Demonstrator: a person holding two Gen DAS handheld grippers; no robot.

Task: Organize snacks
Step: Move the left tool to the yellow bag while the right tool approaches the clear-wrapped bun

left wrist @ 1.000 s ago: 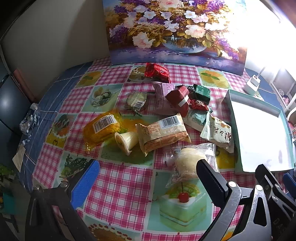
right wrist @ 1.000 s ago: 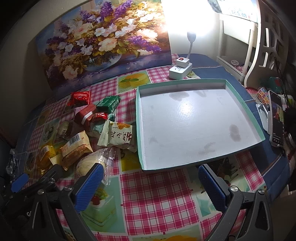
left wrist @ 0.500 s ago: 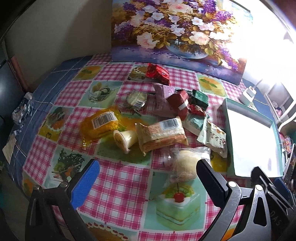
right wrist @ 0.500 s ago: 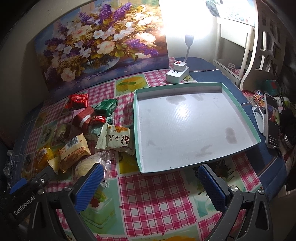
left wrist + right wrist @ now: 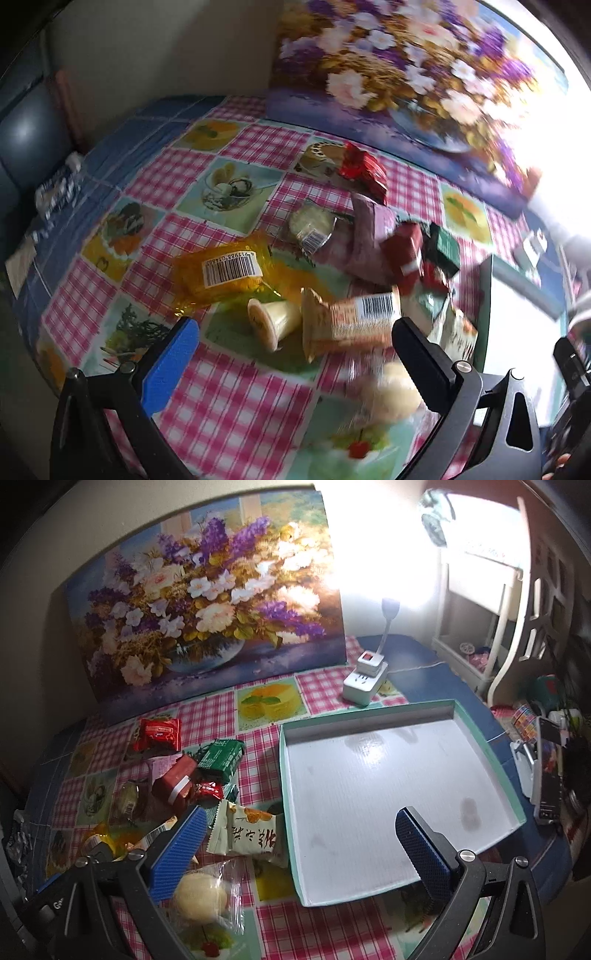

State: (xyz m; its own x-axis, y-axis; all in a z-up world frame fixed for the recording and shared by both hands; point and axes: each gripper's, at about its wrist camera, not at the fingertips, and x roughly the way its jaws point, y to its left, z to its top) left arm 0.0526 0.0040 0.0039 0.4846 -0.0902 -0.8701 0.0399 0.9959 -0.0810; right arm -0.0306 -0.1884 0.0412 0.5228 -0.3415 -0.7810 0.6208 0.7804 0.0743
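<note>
A heap of snacks lies on the checked tablecloth: a yellow packet (image 5: 225,273), a jelly cup (image 5: 273,321) on its side, a tan barcode packet (image 5: 351,321), a red packet (image 5: 159,734), a green packet (image 5: 221,755), a cream packet with red characters (image 5: 251,834) and a clear-wrapped round bun (image 5: 201,891). The teal-rimmed white tray (image 5: 391,790) is bare inside. My left gripper (image 5: 291,358) is open above the jelly cup and tan packet. My right gripper (image 5: 299,843) is open over the tray's near left corner, with the bun by its left finger.
A flower painting (image 5: 207,616) leans on the wall behind the snacks. A white power strip with a lamp (image 5: 365,679) stands behind the tray. A phone on a stand (image 5: 550,775) and clutter sit at the right table edge. A crumpled wrapper (image 5: 55,188) lies far left.
Both grippers moved forward and lower toward the table. The left view swung left and blurred, nearing the jelly cup and tan packet. The right one advanced over the tray's corner. Both stayed open.
</note>
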